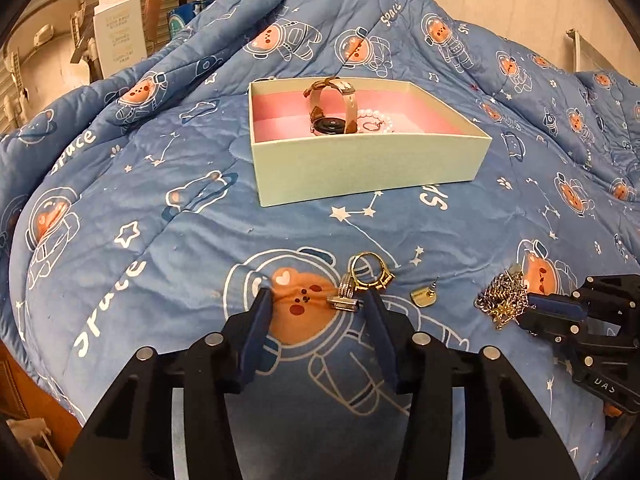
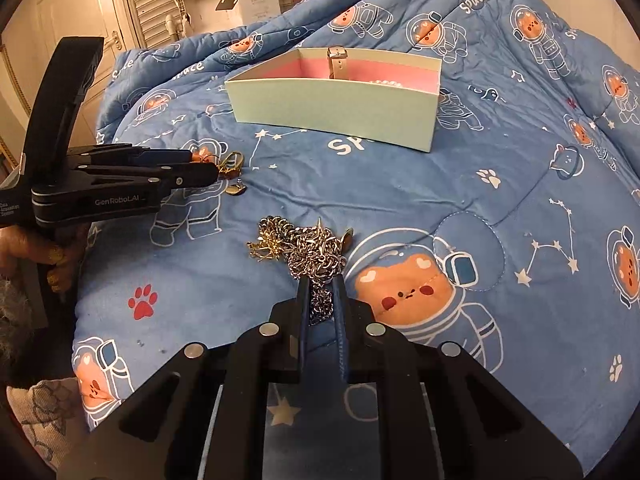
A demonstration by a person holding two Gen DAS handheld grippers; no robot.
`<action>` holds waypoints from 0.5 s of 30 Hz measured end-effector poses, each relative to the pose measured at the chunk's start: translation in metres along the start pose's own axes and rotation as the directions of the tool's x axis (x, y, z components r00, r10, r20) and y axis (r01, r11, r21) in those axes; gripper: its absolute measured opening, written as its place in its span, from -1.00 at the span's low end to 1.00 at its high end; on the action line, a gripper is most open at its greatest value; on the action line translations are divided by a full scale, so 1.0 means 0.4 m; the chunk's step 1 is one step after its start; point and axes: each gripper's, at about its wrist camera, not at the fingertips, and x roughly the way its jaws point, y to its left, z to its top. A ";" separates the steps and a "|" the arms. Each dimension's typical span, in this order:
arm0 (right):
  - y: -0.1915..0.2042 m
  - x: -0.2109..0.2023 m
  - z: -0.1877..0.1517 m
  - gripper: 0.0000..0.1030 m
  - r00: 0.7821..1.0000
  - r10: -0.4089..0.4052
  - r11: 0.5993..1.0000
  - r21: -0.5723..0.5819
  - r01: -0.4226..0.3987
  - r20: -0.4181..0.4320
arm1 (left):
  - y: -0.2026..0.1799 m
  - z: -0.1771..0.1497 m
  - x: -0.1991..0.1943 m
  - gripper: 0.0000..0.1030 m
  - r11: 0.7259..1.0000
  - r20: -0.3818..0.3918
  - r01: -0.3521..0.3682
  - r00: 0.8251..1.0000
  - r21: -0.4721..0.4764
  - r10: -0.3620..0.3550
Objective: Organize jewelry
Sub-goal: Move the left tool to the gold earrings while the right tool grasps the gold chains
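A pale green box (image 1: pixel 368 164) with pink lining sits on the blue quilt; it also shows in the right wrist view (image 2: pixel 336 114). Inside are a watch (image 1: pixel 332 120) with a tan strap and a pearl bracelet (image 1: pixel 380 120). My left gripper (image 1: pixel 316 304) is open, its fingers either side of a silver ring (image 1: pixel 346 298) and beside a gold ring (image 1: pixel 370 274). A gold earring (image 1: pixel 425 297) lies to the right. My right gripper (image 2: pixel 320 280) is shut on a tangled silver and gold chain (image 2: pixel 308 250), which rests on the quilt.
The quilt (image 1: pixel 160 208) bulges and falls away at the left edge. White boxes and shelving (image 1: pixel 118 36) stand behind it. The person's hand (image 2: pixel 52 256) holds the left gripper's handle at the left.
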 end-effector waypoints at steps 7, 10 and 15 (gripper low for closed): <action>-0.005 0.001 0.000 -0.77 1.000 0.010 1.000 0.011 -0.010 0.000 | -0.006 0.000 -0.004 -0.54 0.999 0.028 0.049 0.998 0.022 -0.050; -0.005 0.001 -0.001 -0.77 1.000 0.011 1.000 0.012 -0.011 0.000 | -0.012 -0.006 -0.006 -0.67 0.997 0.032 0.069 0.997 0.028 -0.070; -0.006 0.001 -0.001 -0.77 1.000 0.012 1.000 0.012 -0.012 0.001 | -0.010 -0.015 -0.013 -0.67 0.997 0.041 0.083 0.996 0.004 -0.083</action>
